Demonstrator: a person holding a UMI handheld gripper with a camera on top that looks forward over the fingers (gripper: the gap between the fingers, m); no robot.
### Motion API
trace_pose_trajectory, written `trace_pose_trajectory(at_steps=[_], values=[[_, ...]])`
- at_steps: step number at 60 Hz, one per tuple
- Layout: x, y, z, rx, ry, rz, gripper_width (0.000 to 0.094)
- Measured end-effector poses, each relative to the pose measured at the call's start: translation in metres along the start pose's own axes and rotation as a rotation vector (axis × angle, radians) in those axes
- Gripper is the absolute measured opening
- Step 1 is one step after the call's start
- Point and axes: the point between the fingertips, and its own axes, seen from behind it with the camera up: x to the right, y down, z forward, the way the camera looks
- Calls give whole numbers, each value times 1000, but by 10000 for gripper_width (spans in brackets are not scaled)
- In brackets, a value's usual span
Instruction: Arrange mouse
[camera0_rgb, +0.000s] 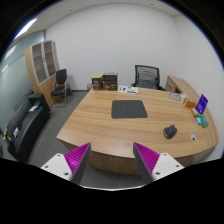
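The gripper (111, 158) is open, with nothing between its fingers, above the near edge of the table (100, 128). Beyond the right finger lies the mouse (170, 131), small, dark and rounded. Farther, at mid-table, lies a dark mat (127, 109). Behind the table stands a chair (147, 76)

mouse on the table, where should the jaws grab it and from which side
Probably take the mouse across its two long sides, coming down from above: it lies low and flat on the wooden table, well beyond the open gripper, so only its flanks offer opposing faces. It is too small here to tell which way it points. The mouse pad lies apart from it.
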Motion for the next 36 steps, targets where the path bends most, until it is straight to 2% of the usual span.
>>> trace_pose_trajectory(at_steps=[21, 36], values=[[125, 14, -6, 13, 198, 119, 866], [202, 40, -15, -3, 297, 175, 865]])
